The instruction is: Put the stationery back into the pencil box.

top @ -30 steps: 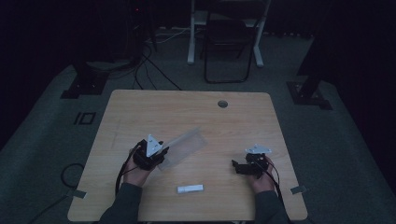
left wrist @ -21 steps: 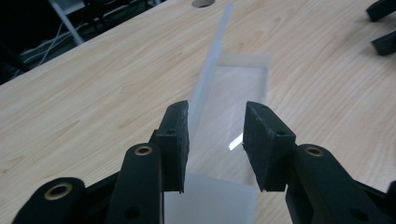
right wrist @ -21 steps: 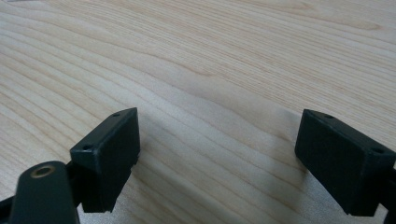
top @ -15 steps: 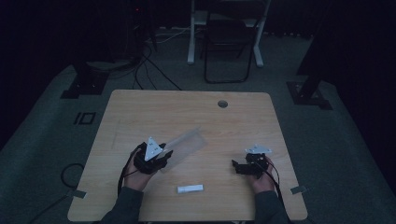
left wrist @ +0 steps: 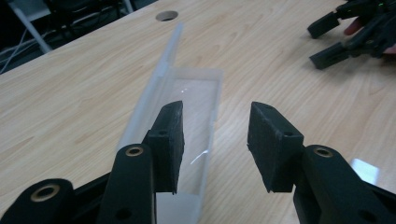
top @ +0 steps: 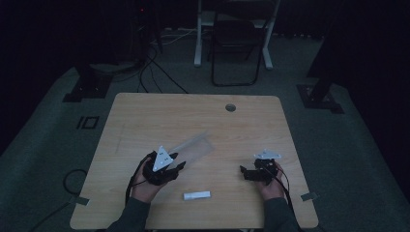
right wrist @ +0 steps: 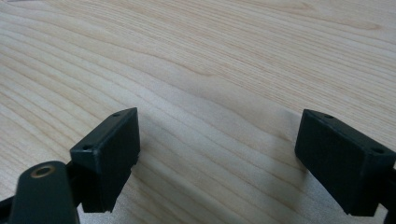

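Since the left gripper (left wrist: 215, 140) has its jaws apart with the long clear plastic box (left wrist: 187, 126) lying just ahead and partly beneath the left-hand jaw, the step in hand looks like an approach to grip that box, not yet a hold. In the left gripper view the box runs away from the jaws toward the far edge of the pale wooden desk (left wrist: 70, 102); its near end sits under and slightly outside the left-hand jaw, while the right-hand jaw stands over bare wood beside the box's long wall. Neither jaw touches it as far as can be told. The next move probably calls for shifting the gripper sideways so that both walls fall between the jaws, then lowering and closing gently, since thin plastic may flex or slide on the smooth wood. The box is shallow, open-topped and translucent, with a raised lid or flap along one long side and a faint glare on its floor; it seems empty. In the high view it lies slantwise just beyond the left gripper (top: 167, 166). The right gripper (right wrist: 219, 154) also has its jaws wide apart, with nothing between them but wood grain; in the high view it rests well apart from the box. A small white cylindrical stick (top: 197, 195) lies on the desk between the two hands, nearer the person, untouched.
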Motion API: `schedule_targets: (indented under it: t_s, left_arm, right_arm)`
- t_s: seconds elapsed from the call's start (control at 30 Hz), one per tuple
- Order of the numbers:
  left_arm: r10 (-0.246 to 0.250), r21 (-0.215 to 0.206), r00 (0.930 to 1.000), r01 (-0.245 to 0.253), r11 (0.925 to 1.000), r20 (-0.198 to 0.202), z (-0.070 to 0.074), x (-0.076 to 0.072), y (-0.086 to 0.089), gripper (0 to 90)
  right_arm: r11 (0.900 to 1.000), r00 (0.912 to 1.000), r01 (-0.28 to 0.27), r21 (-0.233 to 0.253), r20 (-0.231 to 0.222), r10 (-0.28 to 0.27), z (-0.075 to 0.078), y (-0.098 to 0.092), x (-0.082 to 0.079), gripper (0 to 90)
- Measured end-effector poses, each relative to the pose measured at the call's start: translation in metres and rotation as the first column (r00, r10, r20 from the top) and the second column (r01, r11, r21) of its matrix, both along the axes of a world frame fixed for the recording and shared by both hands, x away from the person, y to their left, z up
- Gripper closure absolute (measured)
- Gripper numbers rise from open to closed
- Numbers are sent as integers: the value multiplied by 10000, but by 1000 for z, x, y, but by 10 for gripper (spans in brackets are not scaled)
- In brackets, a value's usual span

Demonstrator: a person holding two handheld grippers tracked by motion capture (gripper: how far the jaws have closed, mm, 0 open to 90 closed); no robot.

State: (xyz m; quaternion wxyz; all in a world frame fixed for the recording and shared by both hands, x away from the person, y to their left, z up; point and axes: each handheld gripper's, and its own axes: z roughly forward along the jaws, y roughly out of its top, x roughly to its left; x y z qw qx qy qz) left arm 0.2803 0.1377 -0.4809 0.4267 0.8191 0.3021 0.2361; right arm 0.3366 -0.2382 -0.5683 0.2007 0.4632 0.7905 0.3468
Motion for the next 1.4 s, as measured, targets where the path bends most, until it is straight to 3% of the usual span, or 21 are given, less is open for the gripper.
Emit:
schedule_targets:
  t_s: [0.33,0.97,1.2,1.4]
  left_arm:
    - [-714,131,9972,716,9973,-203,-5,-10,-15,565]
    - [-1522,243,9866,1538,9878,-590,-19,-22,-34,562]
    - [-1941,318,9777,1971,9799,-805,-25,-25,-42,552]
    - [-2395,485,9643,2461,9680,-1128,-32,-26,-50,537]
  right_arm:
    - [10000,10000,-2,-3,-1,2,0,0,0,138]
    - [10000,10000,15,2,-13,-15,0,0,0,138]
    - [10000,10000,15,0,-9,-15,0,0,0,138]
    - [10000,10000,7,3,-5,-7,0,0,-1,138]
